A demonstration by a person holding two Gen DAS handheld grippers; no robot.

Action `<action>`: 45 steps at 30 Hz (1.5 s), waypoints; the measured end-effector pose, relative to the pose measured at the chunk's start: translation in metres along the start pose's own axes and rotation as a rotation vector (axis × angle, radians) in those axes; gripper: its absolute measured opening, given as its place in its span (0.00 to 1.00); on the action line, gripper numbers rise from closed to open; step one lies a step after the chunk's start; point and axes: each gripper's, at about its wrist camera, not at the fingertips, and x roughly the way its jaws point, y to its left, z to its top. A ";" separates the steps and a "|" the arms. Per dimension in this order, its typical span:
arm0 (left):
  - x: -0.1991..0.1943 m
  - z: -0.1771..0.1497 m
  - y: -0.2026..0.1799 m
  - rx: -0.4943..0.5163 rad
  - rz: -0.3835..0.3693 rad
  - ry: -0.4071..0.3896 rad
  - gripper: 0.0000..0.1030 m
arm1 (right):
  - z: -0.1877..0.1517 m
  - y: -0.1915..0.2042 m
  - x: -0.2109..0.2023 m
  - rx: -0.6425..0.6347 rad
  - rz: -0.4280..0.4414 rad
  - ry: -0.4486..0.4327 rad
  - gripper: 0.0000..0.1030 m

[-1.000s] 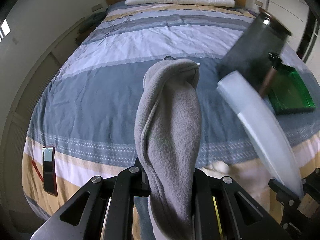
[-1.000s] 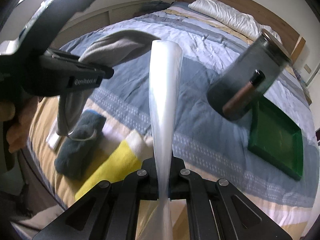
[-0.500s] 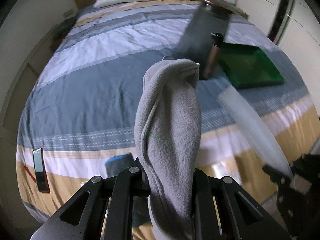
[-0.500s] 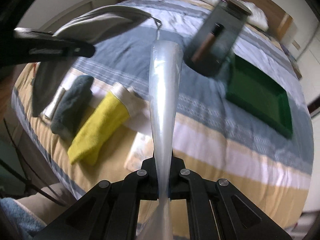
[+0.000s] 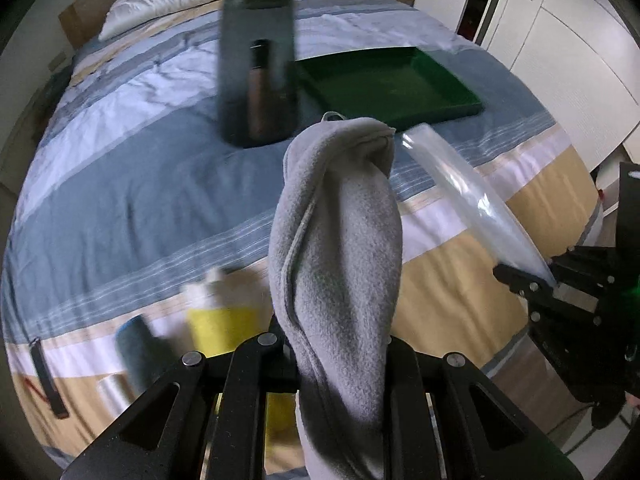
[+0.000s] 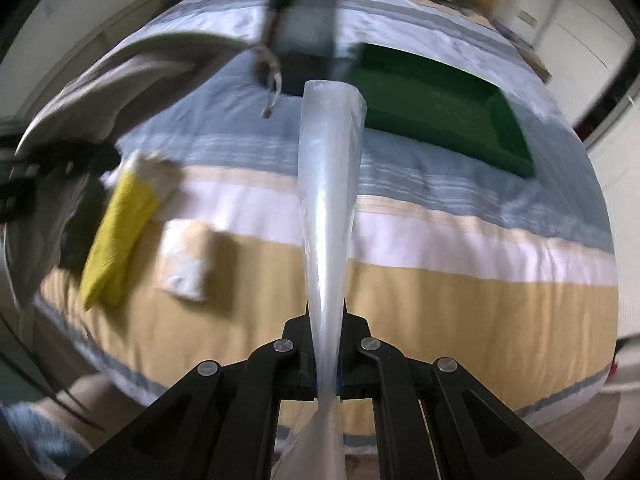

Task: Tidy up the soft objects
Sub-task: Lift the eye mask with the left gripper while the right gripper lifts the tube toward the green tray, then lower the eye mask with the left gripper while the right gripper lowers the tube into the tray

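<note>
In our left wrist view, our left gripper [image 5: 340, 344] is clamped on a grey fleece cloth [image 5: 336, 248] that rises up the middle of the frame. At the right edge, our right gripper [image 5: 524, 280] pinches a clear plastic bag [image 5: 476, 196]. The right wrist view shows those jaws closed on the bag, which stands up the centre. On the striped bed cover [image 6: 440, 240] a folded yellow towel [image 6: 116, 236] lies at left, a flat green tray [image 6: 444, 104] at upper right, and a dark transparent jar [image 5: 258, 68] stands beside the tray.
</note>
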 end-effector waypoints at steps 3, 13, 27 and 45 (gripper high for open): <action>0.013 0.025 -0.024 -0.026 -0.012 -0.015 0.11 | 0.007 -0.034 0.003 0.026 -0.024 -0.024 0.04; 0.044 0.121 -0.072 -0.113 -0.001 -0.117 0.11 | 0.084 -0.129 0.017 0.063 -0.073 -0.180 0.04; 0.131 0.243 -0.046 -0.254 0.118 -0.186 0.12 | 0.196 -0.196 0.089 0.153 -0.049 -0.320 0.04; 0.206 0.278 -0.037 -0.333 0.220 -0.152 0.13 | 0.270 -0.198 0.212 0.158 -0.091 -0.244 0.04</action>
